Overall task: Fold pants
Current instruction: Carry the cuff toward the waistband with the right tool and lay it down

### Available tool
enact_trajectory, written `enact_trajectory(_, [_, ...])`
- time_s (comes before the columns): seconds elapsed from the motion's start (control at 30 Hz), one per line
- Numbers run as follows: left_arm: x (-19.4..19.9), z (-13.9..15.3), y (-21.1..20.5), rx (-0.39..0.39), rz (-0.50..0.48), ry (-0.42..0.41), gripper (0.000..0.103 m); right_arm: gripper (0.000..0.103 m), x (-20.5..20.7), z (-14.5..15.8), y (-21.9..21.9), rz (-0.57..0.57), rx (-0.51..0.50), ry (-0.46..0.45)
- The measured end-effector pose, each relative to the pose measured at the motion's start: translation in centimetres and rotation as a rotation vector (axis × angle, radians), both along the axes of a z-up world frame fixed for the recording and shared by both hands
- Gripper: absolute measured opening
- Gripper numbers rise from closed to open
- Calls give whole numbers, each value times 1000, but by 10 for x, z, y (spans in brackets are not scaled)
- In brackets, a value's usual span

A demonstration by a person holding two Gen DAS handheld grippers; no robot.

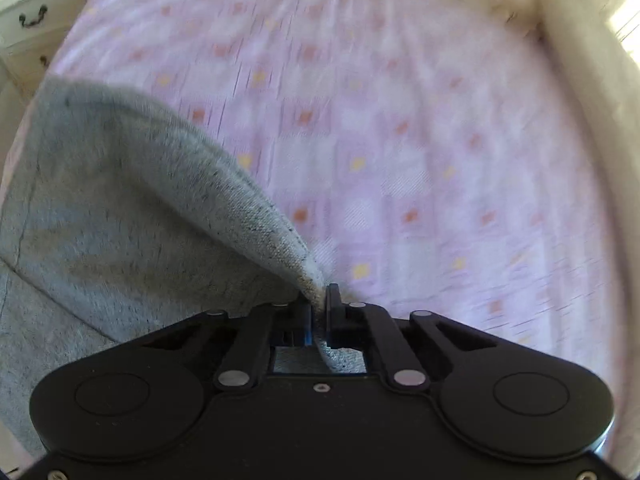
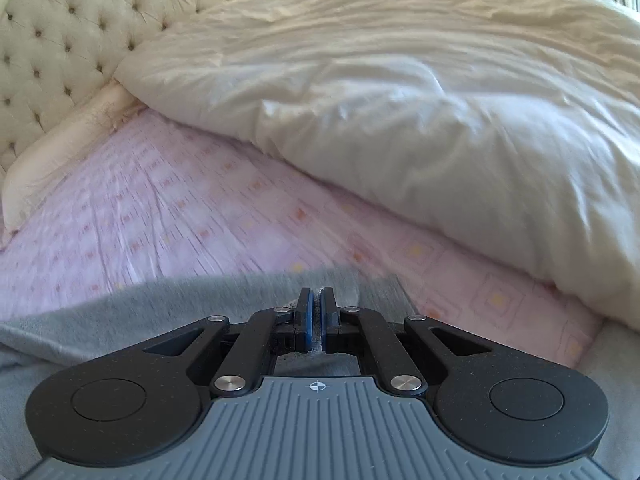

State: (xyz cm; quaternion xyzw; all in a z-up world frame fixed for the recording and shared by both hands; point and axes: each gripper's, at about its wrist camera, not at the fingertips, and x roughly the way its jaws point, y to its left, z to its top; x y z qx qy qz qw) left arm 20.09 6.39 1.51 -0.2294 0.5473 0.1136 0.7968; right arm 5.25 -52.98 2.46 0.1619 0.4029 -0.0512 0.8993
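Observation:
The grey pants (image 1: 104,208) lie on a pink patterned bed sheet (image 1: 380,128). My left gripper (image 1: 319,300) is shut on an edge of the pants and lifts it, so the cloth rises in a ridge from the far left to the jaws. In the right wrist view my right gripper (image 2: 316,308) is shut on another edge of the pants (image 2: 132,308), with a thin strip of grey cloth between the blue pads (image 2: 308,320). The cloth spreads left and below the gripper.
A white duvet (image 2: 400,112) is bunched across the far and right part of the bed. A cream tufted headboard (image 2: 60,40) and a pillow (image 2: 68,148) are at the left. A cream nightstand (image 1: 28,28) stands beyond the bed's corner.

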Motion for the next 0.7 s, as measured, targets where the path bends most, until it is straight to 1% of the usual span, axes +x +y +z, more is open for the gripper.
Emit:
enact_trajectory(0.1, [-18,40,-9,42,-40,-102,7,4,6,29,4,26,-21,-105])
enact_trajectory(0.2, [-59,79,-13,58,-87,-225,7,4,-12,56,4,56,-38,-208])
enact_trajectory(0.23, [-77,88,-13,54,-101,-256,7,4,-20,59,1,50,-47,-216])
enact_trajectory(0.27, [-91,91,-15,48,-114,-277,7,4,-28,55,-1,42,-58,-203])
enact_trajectory(0.3, [-111,89,-15,39,-129,-281,7,4,-33,47,-4,38,-66,-173])
enact_trajectory(0.33, [-126,80,-16,33,-145,-262,7,4,-37,33,-7,35,-70,-129])
enact_trajectory(0.37, [-140,67,-19,28,-164,-225,7,4,-39,16,-10,25,-71,-74])
enact_trajectory(0.43, [-161,29,-27,9,-193,-113,7,4,-42,-21,-17,-11,-66,34])
enact_trajectory(0.5, [-175,-13,-35,-14,-198,12,6,4,-43,-47,-22,-37,-47,91])
enact_trajectory(0.57, [-184,-44,-40,-10,-177,94,6,4,-43,-60,-25,-57,-27,112])
enact_trajectory(0.6, [-187,-52,-41,-8,-162,105,6,4,-43,-61,-25,-60,-24,111])
enact_trajectory(0.63, [-188,-53,-42,-6,-152,97,6,4,-43,-59,-23,-56,-27,107])
enact_trajectory(0.7, [-186,-47,-42,-8,-143,87,6,4,-42,-48,-24,-52,-30,81])
